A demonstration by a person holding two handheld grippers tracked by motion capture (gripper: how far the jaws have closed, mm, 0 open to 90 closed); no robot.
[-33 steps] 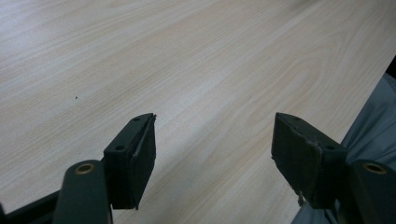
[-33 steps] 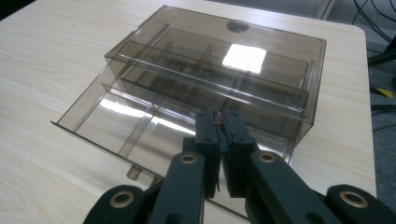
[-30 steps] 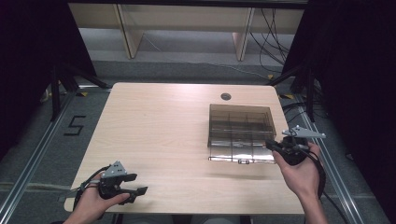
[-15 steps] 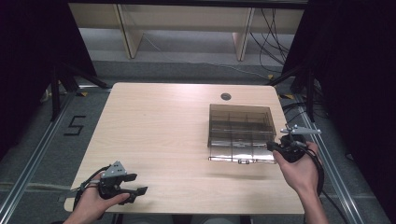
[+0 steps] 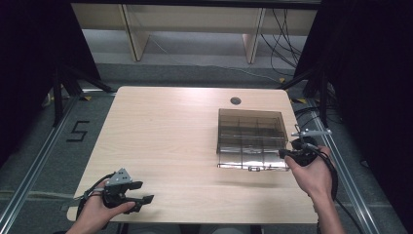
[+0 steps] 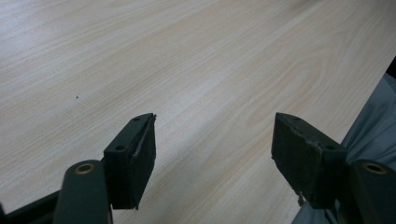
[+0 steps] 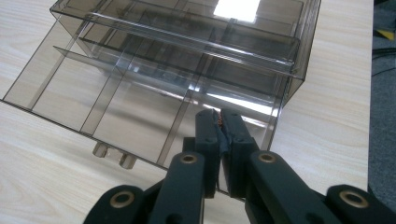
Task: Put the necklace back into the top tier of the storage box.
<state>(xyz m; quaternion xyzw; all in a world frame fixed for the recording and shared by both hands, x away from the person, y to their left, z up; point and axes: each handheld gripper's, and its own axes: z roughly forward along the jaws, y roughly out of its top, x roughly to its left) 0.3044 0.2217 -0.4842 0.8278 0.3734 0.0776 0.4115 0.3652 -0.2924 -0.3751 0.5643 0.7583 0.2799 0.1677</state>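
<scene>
A smoky clear plastic compartment box (image 5: 251, 136) sits on the right half of the wooden table (image 5: 165, 136), and its dividers show through the top. My right gripper (image 5: 284, 153) is at the box's front right corner. In the right gripper view, the right gripper (image 7: 219, 119) is over the box (image 7: 140, 84), shut, with a small orange-brown speck (image 7: 217, 122) pinched at the jaw tips. My left gripper (image 5: 143, 192) rests near the front left edge of the table. In the left gripper view, the left gripper (image 6: 215, 140) is open with only bare wood between its jaws.
A round cable hole (image 5: 235, 101) lies in the table behind the box. The box has a small latch (image 5: 252, 168) on its front edge. Metal floor rails run along both sides of the table, and cables lie at the back right.
The right gripper has shifted slightly at the box's front right corner, and its top plate sits a little higher. The left gripper has not moved.
</scene>
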